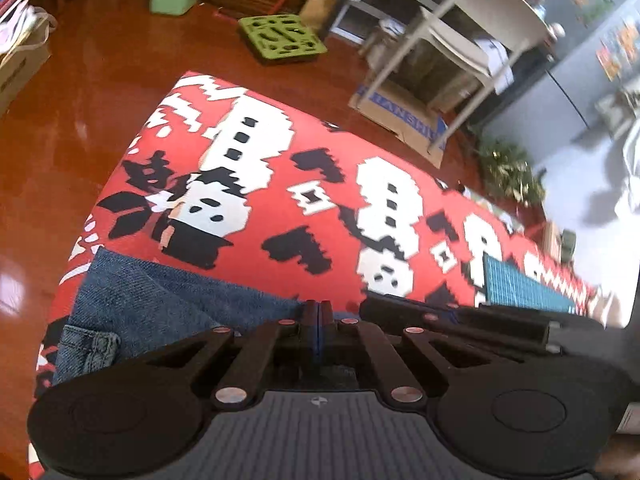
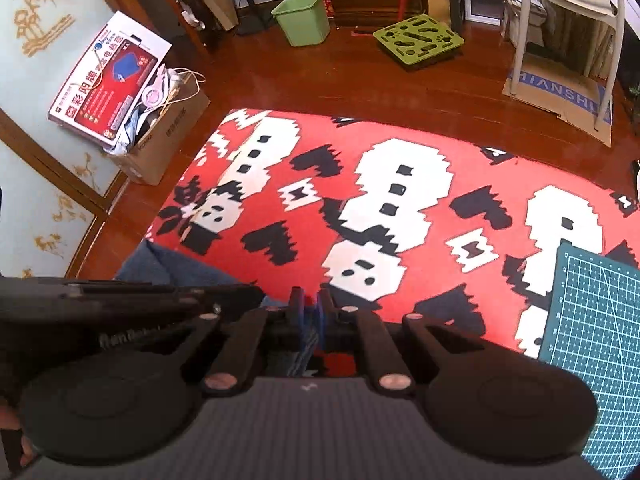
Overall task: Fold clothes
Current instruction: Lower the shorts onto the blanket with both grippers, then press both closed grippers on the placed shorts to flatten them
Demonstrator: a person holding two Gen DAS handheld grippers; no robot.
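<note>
both grippers pinched on denim at the near edge of the patterned cloth

my left gripper [image 1: 319,308] sits low over the near edge of the table, its two fingers pressed together with only a thin blue sliver between them, clamped on the edge of the jeans [image 1: 160,312]. the denim spreads away to the left of the fingertips and lies flat on the red, white and black patterned cloth [image 1: 304,184]; a belt loop or pocket corner shows at the far left of the garment. in the left wrist view the camera is rolled, so the table slopes down to the right, and the body of my right gripper [image 2: 309,300] enters from the right, just beside the left fingers.

in the right wrist view the right fingers are nearly together with a bunched fold of blue fabric held between them, so this jaw is also gripping the jeans. this gripper looks forward and downward across the cloth, roughly level. the left gripper's dark body crosses the lower left of that view, close alongside. part of the jeans shows beyond it, lying on the cloth at the left.

a green cutting mat [image 2: 596,328] lies on the cloth to the right of the right gripper, apart from the denim. beyond the table the wooden floor [image 2: 360,80] holds a green bin [image 2: 304,20] and a cardboard box [image 2: 168,136].
</note>
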